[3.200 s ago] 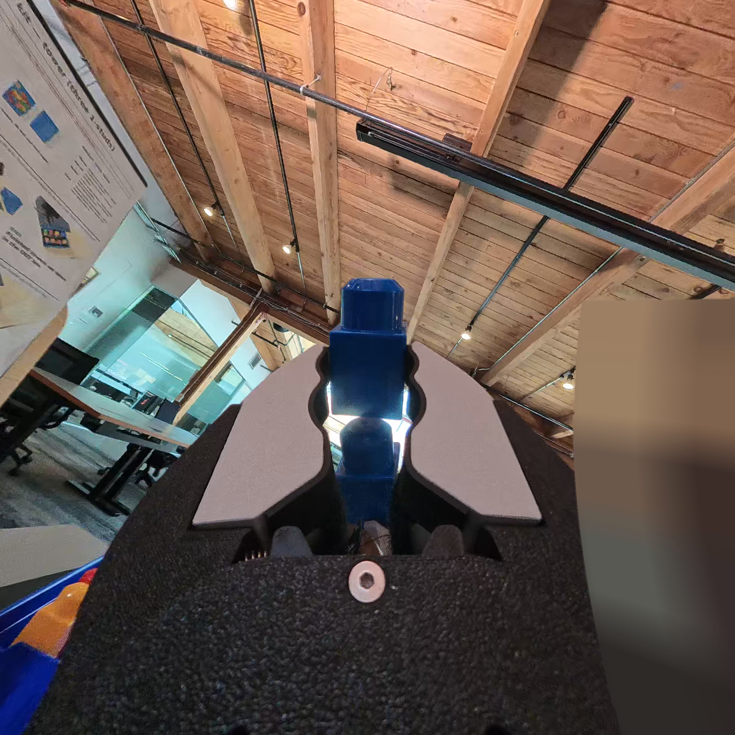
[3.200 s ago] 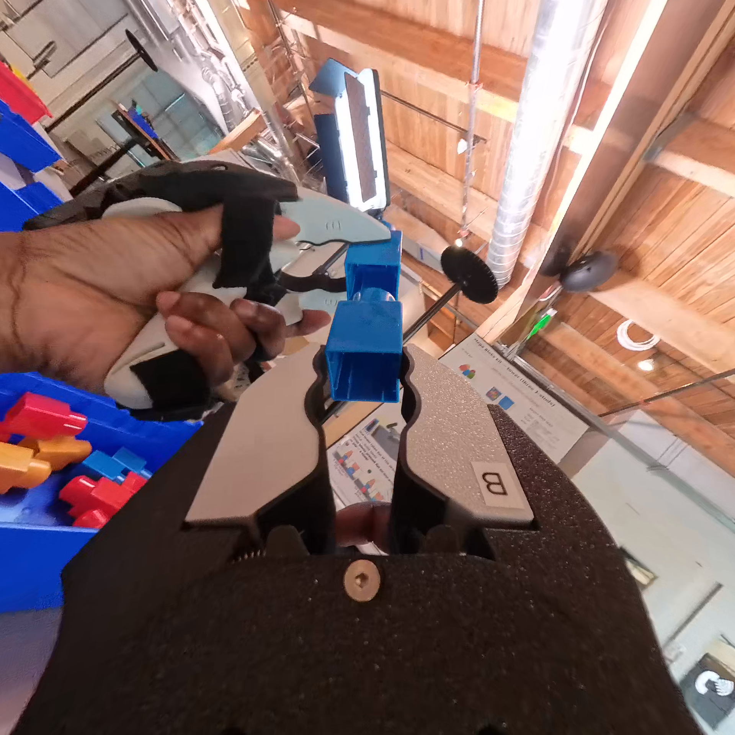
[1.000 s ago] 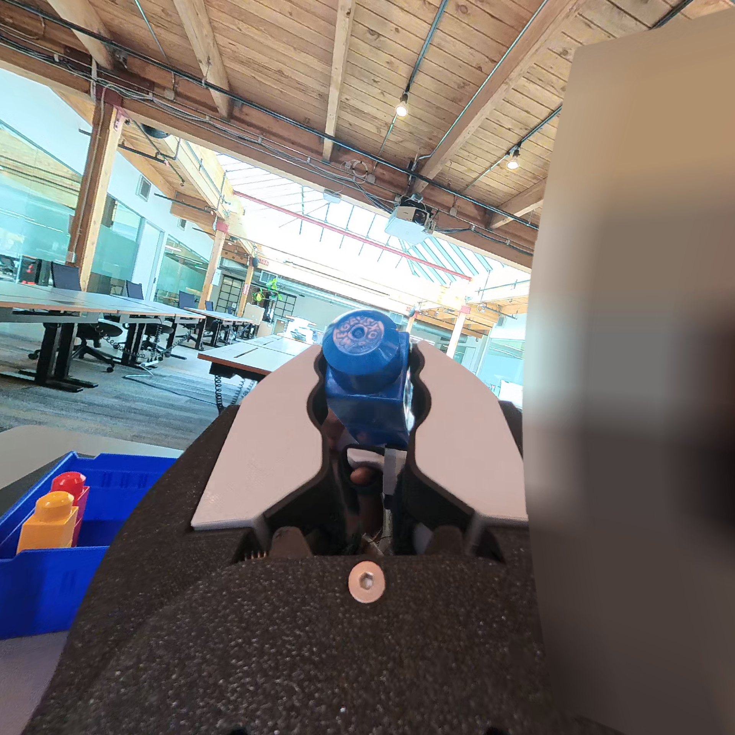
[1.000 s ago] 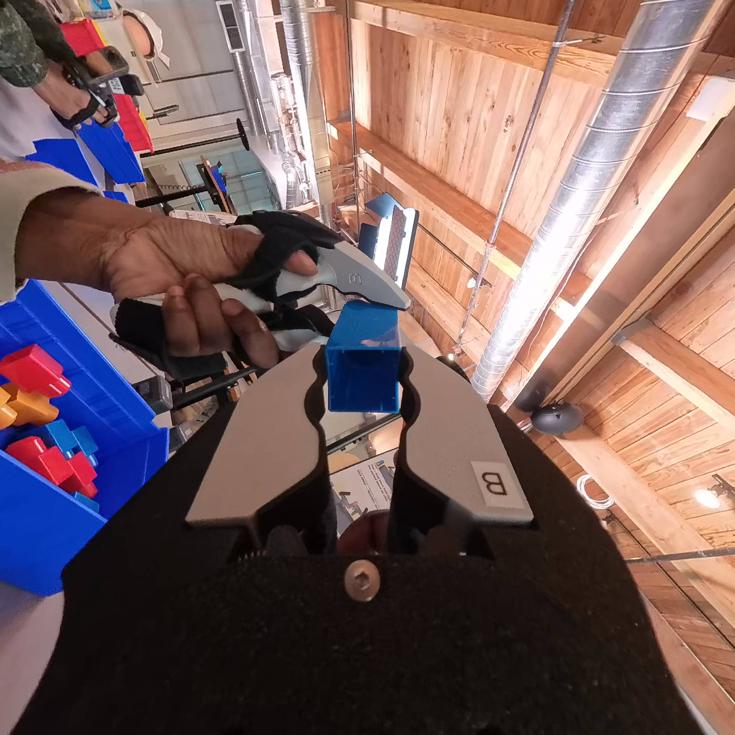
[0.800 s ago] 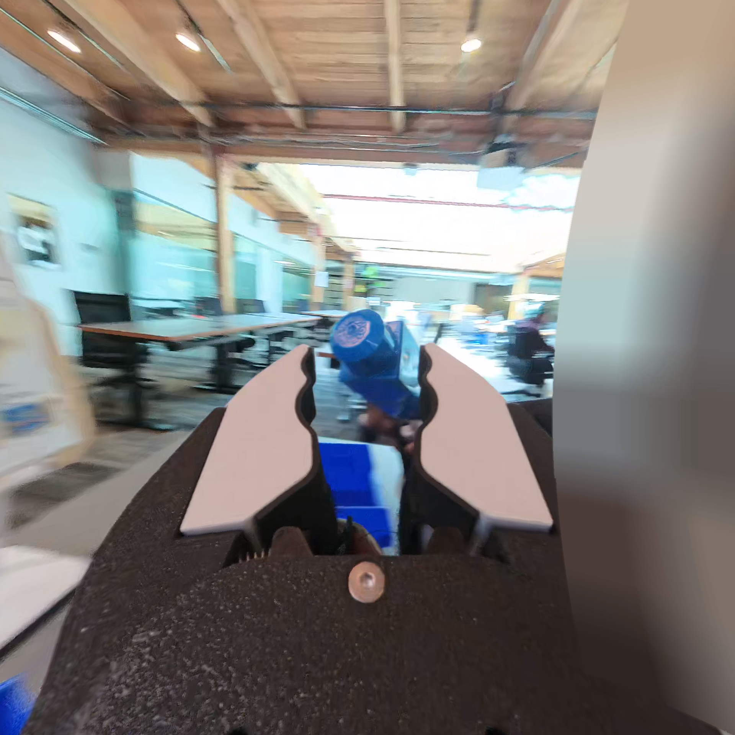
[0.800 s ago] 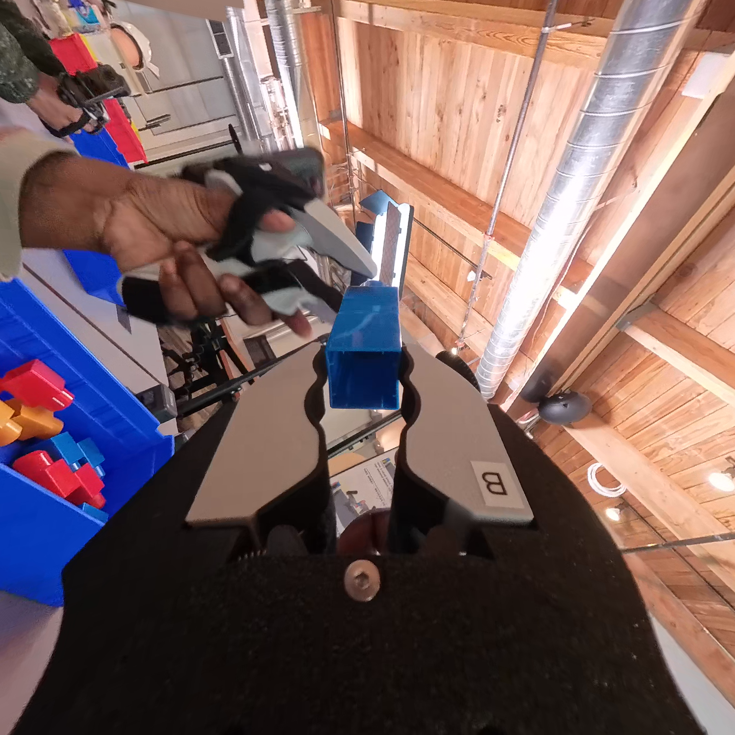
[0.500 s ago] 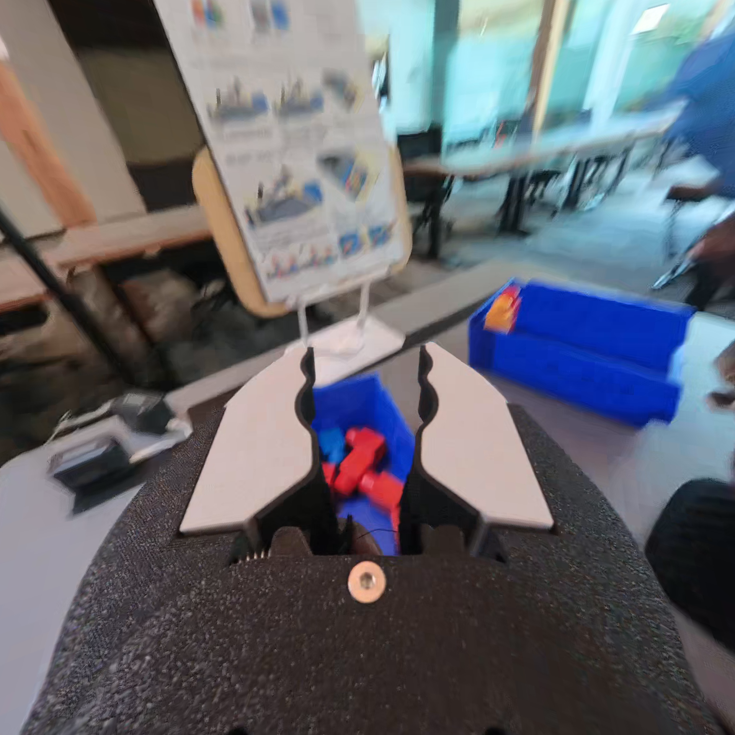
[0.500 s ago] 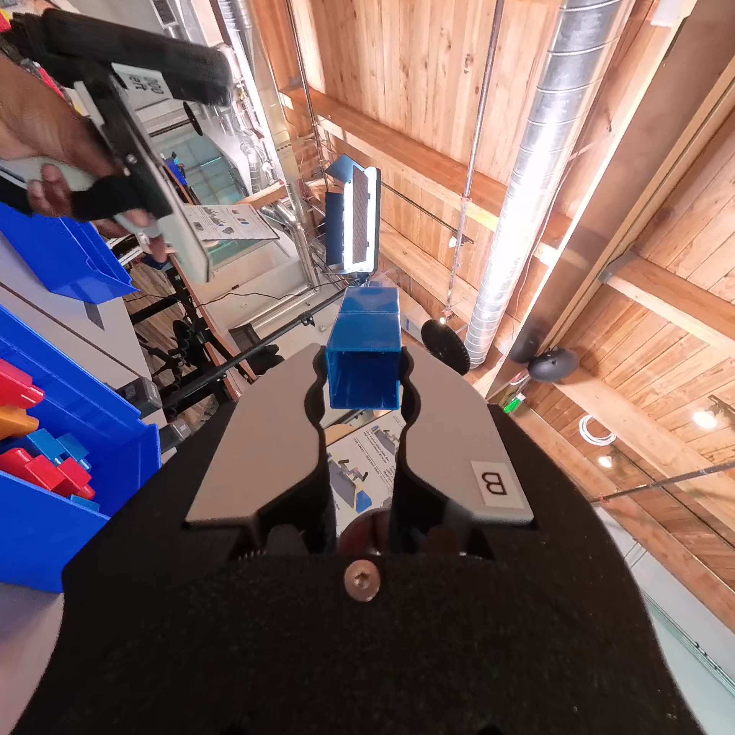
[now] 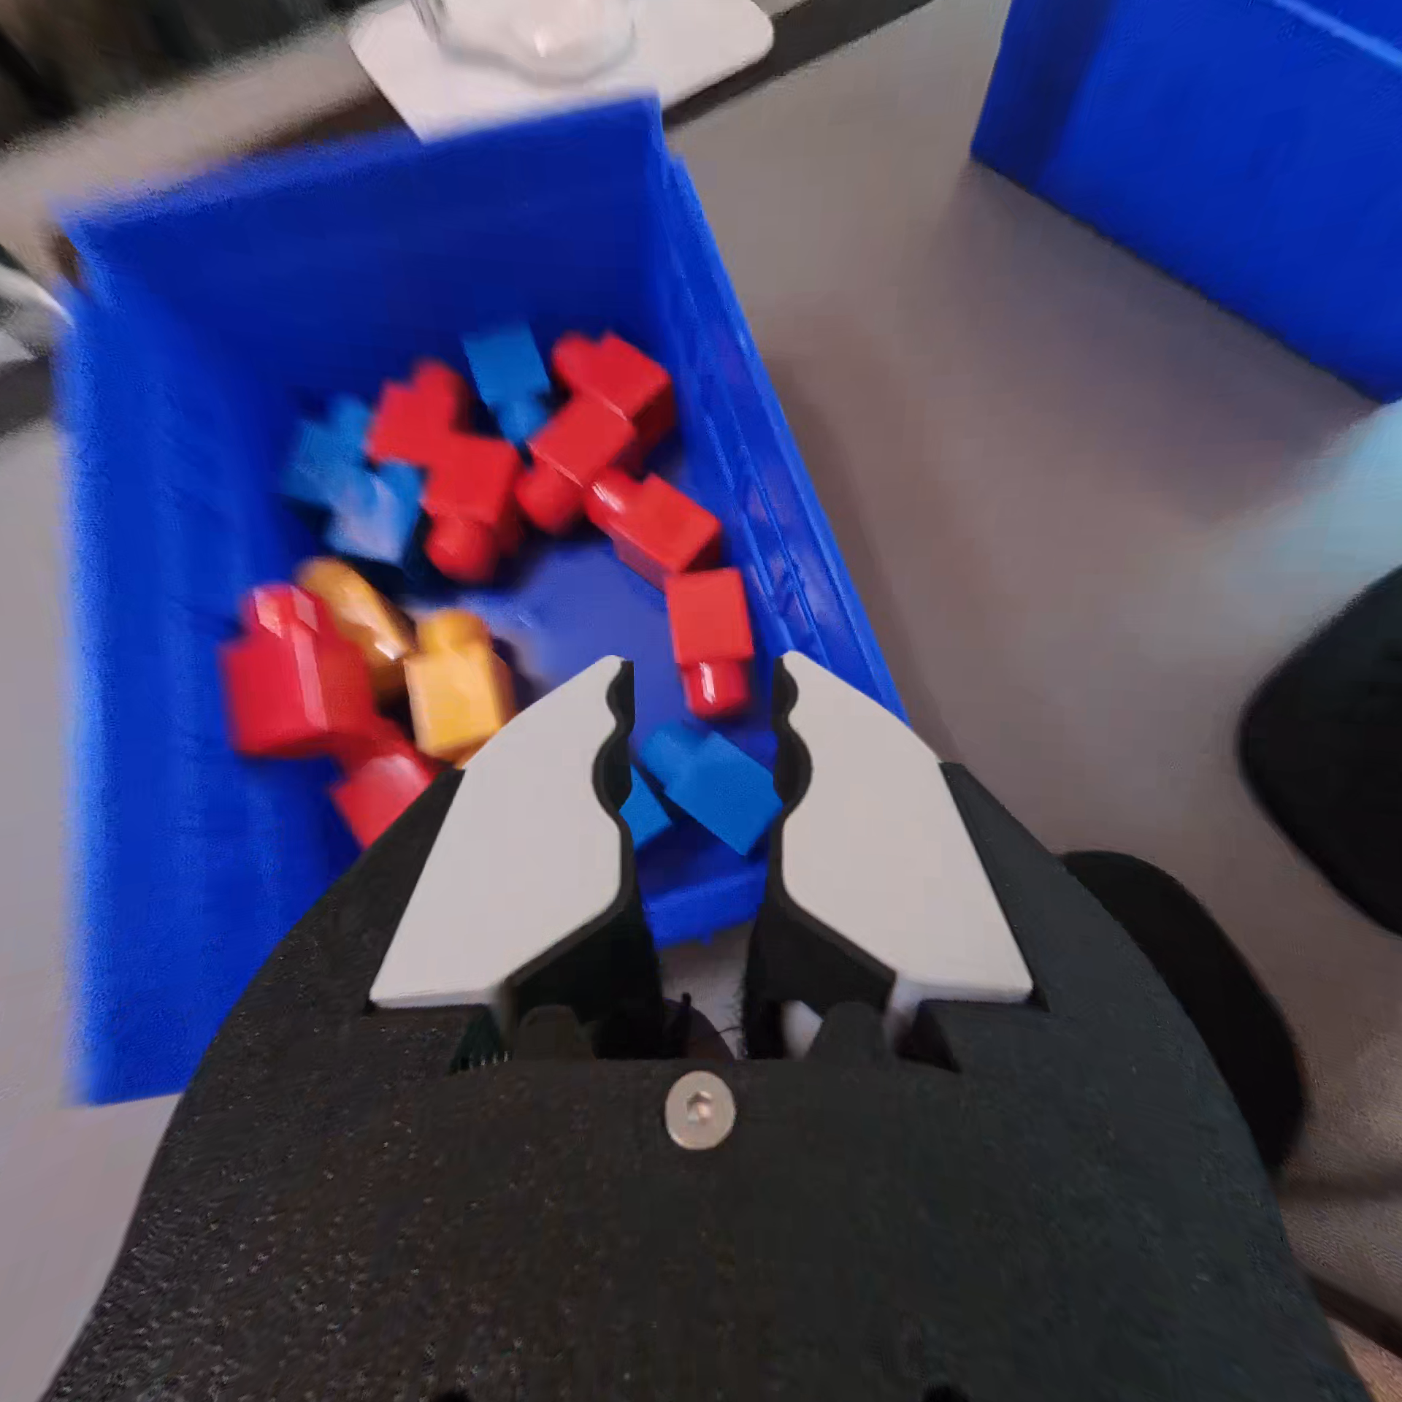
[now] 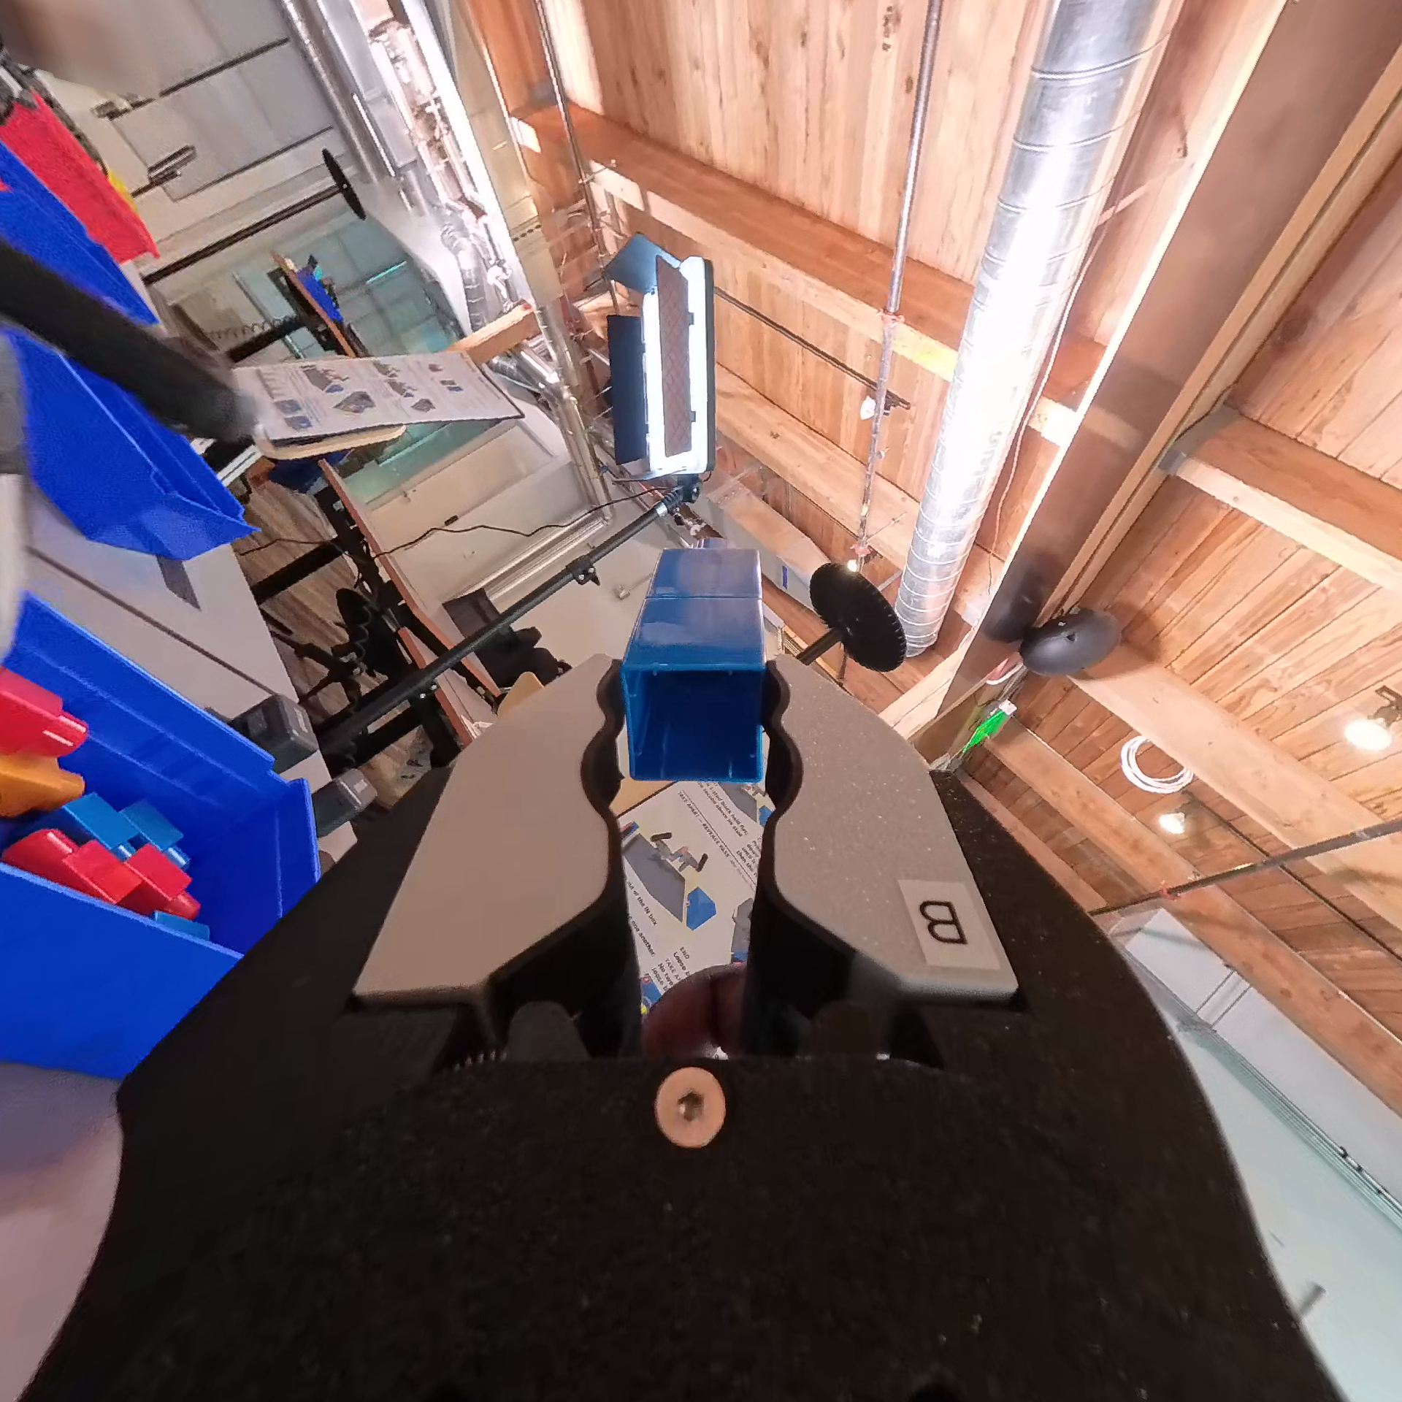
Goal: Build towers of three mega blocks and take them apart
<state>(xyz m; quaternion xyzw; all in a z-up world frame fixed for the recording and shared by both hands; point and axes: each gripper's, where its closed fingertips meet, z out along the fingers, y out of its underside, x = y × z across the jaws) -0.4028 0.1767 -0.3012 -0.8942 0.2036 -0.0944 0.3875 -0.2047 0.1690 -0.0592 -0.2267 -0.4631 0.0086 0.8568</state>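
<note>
My left gripper (image 9: 699,686) is open and empty, pointing down over the near end of a blue bin (image 9: 167,683) that holds several loose red, blue and orange mega blocks. A red block (image 9: 709,633) and a blue block (image 9: 709,781) lie just beyond its fingertips. My right gripper (image 10: 690,686) points up toward the ceiling and is shut on a stack of two blue blocks (image 10: 694,683), hollow underside toward the camera. The same bin of blocks shows at the left of the right wrist view (image 10: 250,850).
A second blue bin (image 9: 1214,152) stands on the grey table (image 9: 1024,493) at the far right. A white sign-stand base (image 9: 561,61) sits behind the near bin. A dark object (image 9: 1335,759) shows at the right edge. More blue bins (image 10: 114,470) sit farther left. One gripper's finger ends stand about 30 cm off the other's.
My left gripper let go of the block it pressed onto the right's stack, opened, swung away from the ceiling and tipped down over the bin. The right gripper kept its hold.
</note>
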